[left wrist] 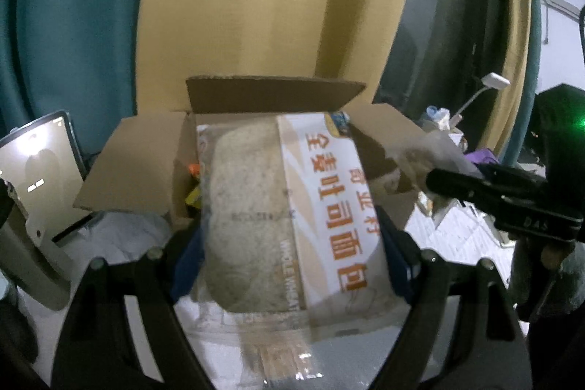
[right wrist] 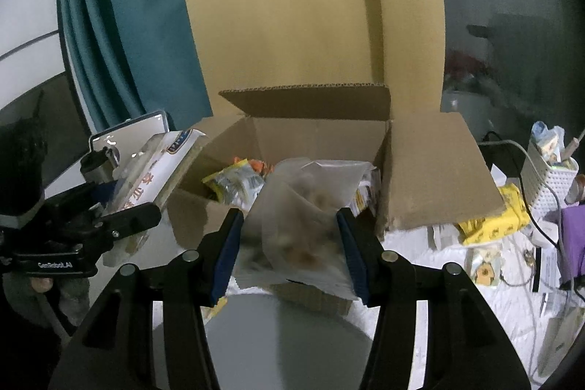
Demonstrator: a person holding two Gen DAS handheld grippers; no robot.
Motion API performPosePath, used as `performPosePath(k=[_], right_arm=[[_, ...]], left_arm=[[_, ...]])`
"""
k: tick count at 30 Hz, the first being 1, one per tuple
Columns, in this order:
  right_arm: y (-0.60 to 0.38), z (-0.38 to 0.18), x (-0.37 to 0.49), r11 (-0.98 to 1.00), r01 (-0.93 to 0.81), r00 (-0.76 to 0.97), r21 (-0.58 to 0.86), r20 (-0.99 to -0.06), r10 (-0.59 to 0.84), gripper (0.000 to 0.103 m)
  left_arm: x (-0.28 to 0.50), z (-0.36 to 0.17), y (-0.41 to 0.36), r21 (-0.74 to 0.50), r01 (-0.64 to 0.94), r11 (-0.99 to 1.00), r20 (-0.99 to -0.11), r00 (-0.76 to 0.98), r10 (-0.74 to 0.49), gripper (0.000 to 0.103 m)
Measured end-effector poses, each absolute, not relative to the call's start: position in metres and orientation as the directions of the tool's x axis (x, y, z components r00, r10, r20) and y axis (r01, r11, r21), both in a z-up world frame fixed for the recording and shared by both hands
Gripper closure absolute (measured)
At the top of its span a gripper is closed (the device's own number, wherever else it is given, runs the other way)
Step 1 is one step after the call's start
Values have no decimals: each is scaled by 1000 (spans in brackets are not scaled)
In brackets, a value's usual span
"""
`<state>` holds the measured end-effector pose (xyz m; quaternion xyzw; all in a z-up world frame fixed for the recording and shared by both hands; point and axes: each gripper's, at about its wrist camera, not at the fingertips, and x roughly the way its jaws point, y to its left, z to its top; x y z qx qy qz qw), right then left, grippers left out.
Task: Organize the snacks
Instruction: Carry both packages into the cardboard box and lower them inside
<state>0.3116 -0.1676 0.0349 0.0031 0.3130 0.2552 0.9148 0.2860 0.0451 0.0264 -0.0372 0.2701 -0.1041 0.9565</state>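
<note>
Both wrist cameras look forward and down, close — sharing the open cardboard box (left wrist: 146,167) (right wrist: 438,170) and each other's tool.

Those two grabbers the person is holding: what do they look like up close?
Each is a black clamp with two long fingers lined with blue pads and dotted with round silver bolt heads. The left gripper carries small white lettering on its body, seen from the other camera. The right gripper shows faint grey letters.
</note>
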Motion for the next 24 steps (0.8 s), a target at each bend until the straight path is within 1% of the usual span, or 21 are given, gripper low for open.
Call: performPosePath(k=[8,16,24], right_arm=[[-160,31,343,876,-454,677,163,-575,458,48],[-161,25,375,884,-435,678,172,-583,447,48],[-161,25,405,892,-423,694,157,-577,431,48]], left_arm=[[317,23,54,-125,155,980,-521,830,-198,20],[356,20,54,-105,149,983,-553,813,-182,19],[395,15,57,-152,144,978,-577,790,-206,19]])
